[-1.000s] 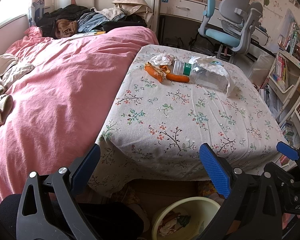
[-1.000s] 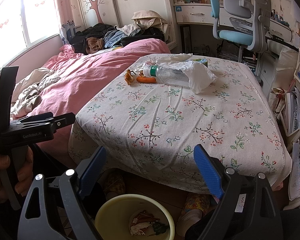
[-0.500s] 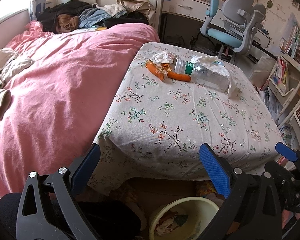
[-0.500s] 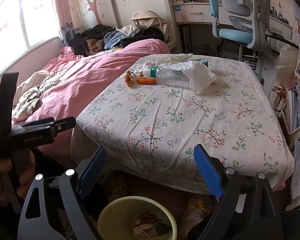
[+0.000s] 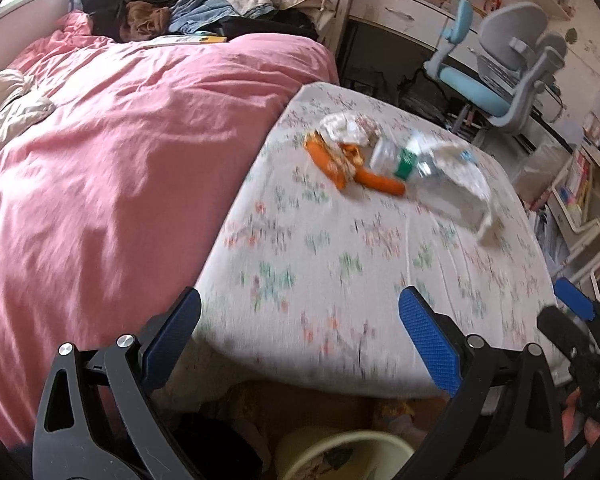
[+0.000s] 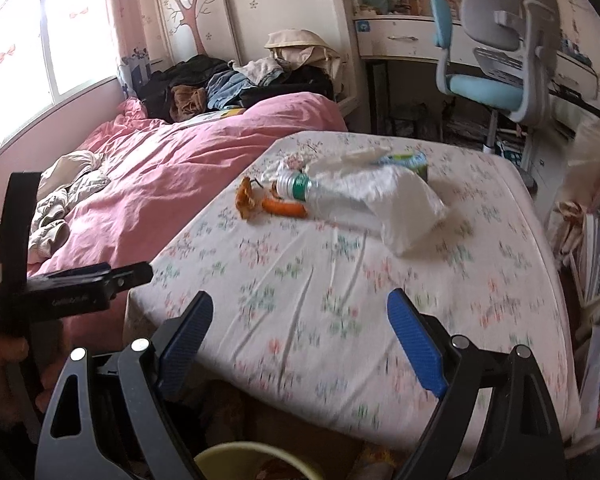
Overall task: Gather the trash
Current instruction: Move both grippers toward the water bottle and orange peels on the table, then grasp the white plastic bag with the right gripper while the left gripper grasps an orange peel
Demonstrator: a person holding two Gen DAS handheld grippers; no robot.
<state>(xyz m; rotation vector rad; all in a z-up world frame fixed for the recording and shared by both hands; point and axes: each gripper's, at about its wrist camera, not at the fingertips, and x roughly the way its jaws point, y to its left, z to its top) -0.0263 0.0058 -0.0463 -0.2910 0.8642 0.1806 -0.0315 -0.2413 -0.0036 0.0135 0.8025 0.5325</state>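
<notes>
Trash lies at the far side of the floral-cloth table: orange peel, an orange carrot-like piece, a crumpled paper, a clear plastic bottle with a green label, and a white tissue draped over the bottle. My left gripper is open and empty above the table's near edge. My right gripper is open and empty, also at the near edge. A yellow bin stands on the floor below, also low in the left wrist view.
A pink bed with piled clothes adjoins the table's left side. A blue-grey desk chair and a desk stand behind the table. Bookshelves line the right wall. The left gripper's body shows at the right wrist view's left.
Both grippers have moved forward and up toward the table; the trash looks closer and the bin has slid to the frames' bottom edges. Both jaws stay open.
</notes>
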